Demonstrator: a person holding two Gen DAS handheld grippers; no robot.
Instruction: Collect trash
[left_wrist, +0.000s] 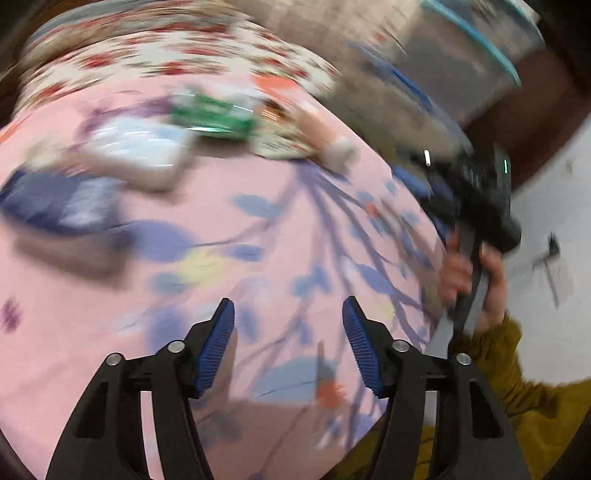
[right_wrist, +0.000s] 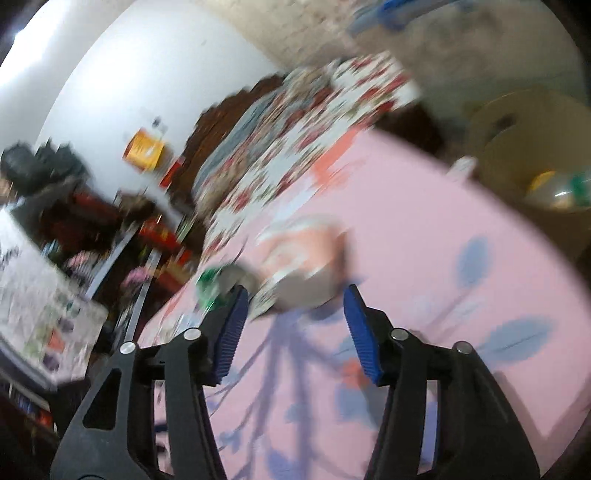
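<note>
On the pink bedsheet: that's where I see the trash, a loose cluster toward the far side, near the floral quilt.
Trash cluster: green wrapper, pale blue-white packet, dark blue piece, peach-and-white crumpled piece. All blurred, so I can't name any of them properly.
Left gripper: jaws moderately apart, nothing between the pads, only sheet under them. Well short of the cluster.
Right gripper: jaws moderately apart, empty. Peach piece sits just beyond the tips; green wrapper shows off the left pad. I can't tell whether either is touched.
Bin: beige tub off the bed edge, already holding a clear bottle and something yellow. My guess is that's the drop point.
Risk 1, blur: both views are smeared. If I close now I'd likely miss, or pinch sheet instead of trash.
Risk 2, fabric: soft sheet bunches under the pads; a low approach could drag cloth and scatter the light wrappers.
Risk 3, double grab: peach piece and green wrapper lie close. Closing across both could drop one on the way to the bin.
Risk 4, collision: the right hand and its tool sit near the left gripper's right side; converging on one item could clash.
Risk 5, edge: a nudged wrapper could slide off the bed and out of view.
</note>
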